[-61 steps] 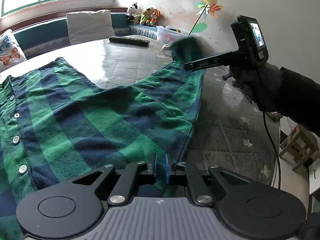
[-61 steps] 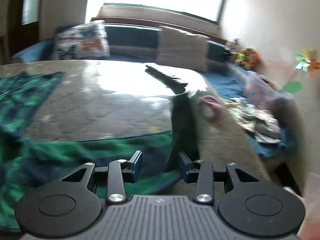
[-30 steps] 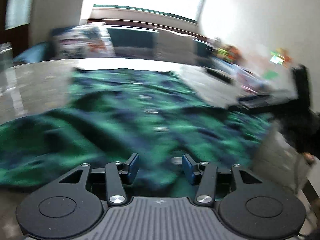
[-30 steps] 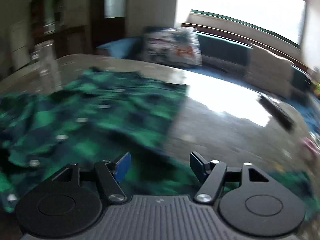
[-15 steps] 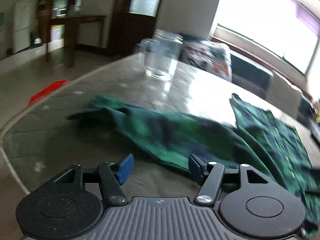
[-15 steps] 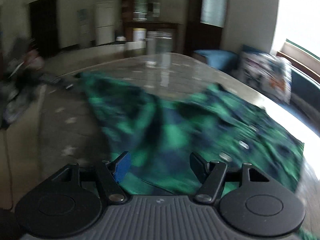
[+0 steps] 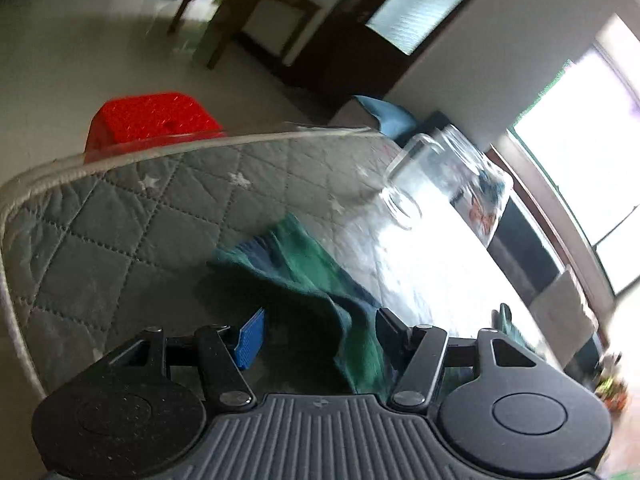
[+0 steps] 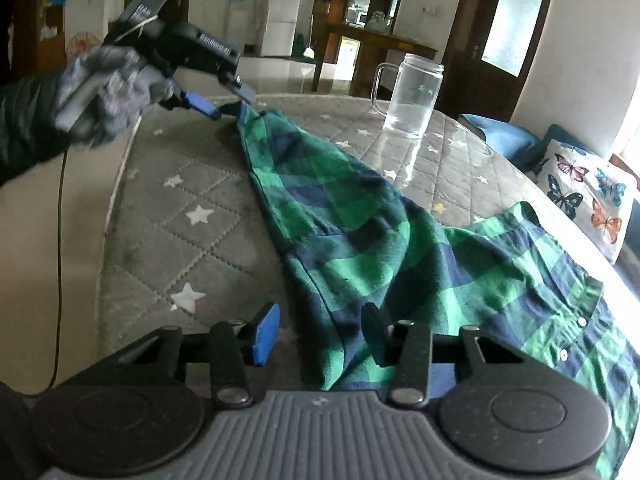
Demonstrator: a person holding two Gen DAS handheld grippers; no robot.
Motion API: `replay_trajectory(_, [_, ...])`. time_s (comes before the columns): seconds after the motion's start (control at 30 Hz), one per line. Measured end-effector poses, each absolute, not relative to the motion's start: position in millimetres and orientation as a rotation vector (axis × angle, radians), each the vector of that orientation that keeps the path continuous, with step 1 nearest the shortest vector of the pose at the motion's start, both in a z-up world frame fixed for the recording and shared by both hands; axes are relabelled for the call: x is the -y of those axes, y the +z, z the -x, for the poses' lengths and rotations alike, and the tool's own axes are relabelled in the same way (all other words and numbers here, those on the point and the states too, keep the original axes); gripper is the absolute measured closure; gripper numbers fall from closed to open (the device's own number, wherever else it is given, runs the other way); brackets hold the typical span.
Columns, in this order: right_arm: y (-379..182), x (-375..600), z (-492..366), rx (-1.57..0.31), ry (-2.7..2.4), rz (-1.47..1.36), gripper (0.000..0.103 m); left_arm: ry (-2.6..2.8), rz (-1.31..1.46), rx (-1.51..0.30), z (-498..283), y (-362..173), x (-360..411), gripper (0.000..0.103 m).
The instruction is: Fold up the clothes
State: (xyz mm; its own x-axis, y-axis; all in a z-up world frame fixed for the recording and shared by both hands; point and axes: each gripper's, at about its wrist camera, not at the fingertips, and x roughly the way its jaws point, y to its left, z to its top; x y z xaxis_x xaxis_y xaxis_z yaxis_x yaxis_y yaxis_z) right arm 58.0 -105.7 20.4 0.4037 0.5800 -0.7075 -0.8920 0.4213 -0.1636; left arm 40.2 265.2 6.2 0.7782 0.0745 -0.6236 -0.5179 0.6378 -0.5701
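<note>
The green and blue checked shirt (image 8: 384,240) lies spread on the grey quilted table (image 8: 168,216). One long sleeve of it stretches away from you toward the far edge, to the left of the glass mug (image 8: 412,96). The body of the shirt, with its white buttons, lies to the right of the mug and nearer to you.

Your right gripper (image 8: 318,332) sits low over the near part of the sleeve. Its jaws have just been closing, but they stand apart, with a fold of cloth between them and not squeezed.

Your left gripper (image 8: 226,102) is at the far tip of the sleeve, left of the mug. Its fingers are apart too, with the sleeve end by them. You cannot tell if they touch the cloth.

A red stool (image 7: 152,120) stands on the floor past the table edge. A butterfly pillow (image 8: 588,200) sits on the bench to the right of the mug.
</note>
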Motion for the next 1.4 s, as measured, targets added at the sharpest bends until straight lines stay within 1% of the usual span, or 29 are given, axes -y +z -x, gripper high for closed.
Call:
replay_trajectory(0.1, [17,103,-58,-0.62,0.986,0.605,0.068,0.371,0.873,-0.601,-46,1,-279,0.041])
replay_trajectory(0.13, [16,102,-59,-0.621,0.984,0.607,0.072,0.376,0.877,-0.605,-49,0,-282,0.042])
replay_trajectory(0.17, [15,101,-60,-0.62,0.98,0.608,0.078,0.38,0.877,-0.61,-51,-1,-284,0.046])
replay_trajectory(0.23, [14,100,-61,-0.623,0.971,0.603,0.084,0.386,0.863,-0.618,-58,-2,-288,0.078])
replay_trajectory(0.27, [14,100,-62,-0.627,0.967,0.598,0.087,0.389,0.856,-0.621,-60,-3,-290,0.083])
replay_trajectory(0.3, [13,100,-63,-0.631,0.963,0.591,0.092,0.393,0.845,-0.621,-63,-2,-292,0.095])
replay_trajectory(0.33, [14,101,-63,-0.632,0.963,0.577,0.094,0.396,0.83,-0.619,-65,-1,-292,0.098])
replay_trajectory(0.4, [16,102,-64,-0.635,0.977,0.548,0.098,0.385,0.792,-0.588,-65,6,-292,0.1])
replay_trajectory(0.5, [18,101,-62,-0.643,1.028,0.501,0.099,0.37,0.683,-0.47,-57,29,-287,0.101])
replay_trajectory(0.6, [11,97,-61,-0.665,1.072,0.495,0.098,0.38,0.576,-0.407,-52,39,-282,0.1])
replay_trajectory(0.63, [7,94,-61,-0.682,1.082,0.493,0.096,0.395,0.537,-0.424,-55,36,-280,0.1])
replay_trajectory(0.77, [0,92,-56,-0.703,1.124,0.492,0.08,0.433,0.487,-0.517,-63,14,-281,0.098])
replay_trajectory(0.83, [8,97,-55,-0.693,1.152,0.473,0.08,0.441,0.515,-0.528,-61,8,-286,0.095])
replay_trajectory(0.87, [13,101,-55,-0.688,1.164,0.456,0.078,0.446,0.531,-0.525,-59,6,-289,0.093])
replay_trajectory(0.9, [19,104,-58,-0.682,1.162,0.441,0.075,0.456,0.539,-0.527,-57,6,-291,0.085])
replay_trajectory(0.93, [24,107,-61,-0.677,1.157,0.427,0.074,0.476,0.538,-0.534,-56,7,-292,0.078])
replay_trajectory(1.03, [31,108,-75,-0.653,1.092,0.425,0.073,0.534,0.507,-0.55,-52,12,-298,0.074])
replay_trajectory(1.2, [26,105,-97,-0.713,1.045,0.395,0.072,0.538,0.443,-0.545,-60,28,-302,0.071])
replay_trajectory(1.23, [24,104,-99,-0.727,1.048,0.394,0.072,0.518,0.43,-0.551,-64,30,-299,0.067])
replay_trajectory(1.27, [21,102,-97,-0.732,1.057,0.405,0.072,0.492,0.417,-0.564,-69,32,-297,0.066])
replay_trajectory(1.4, [11,95,-91,-0.75,1.078,0.436,0.069,0.387,0.339,-0.631,-101,27,-278,0.068])
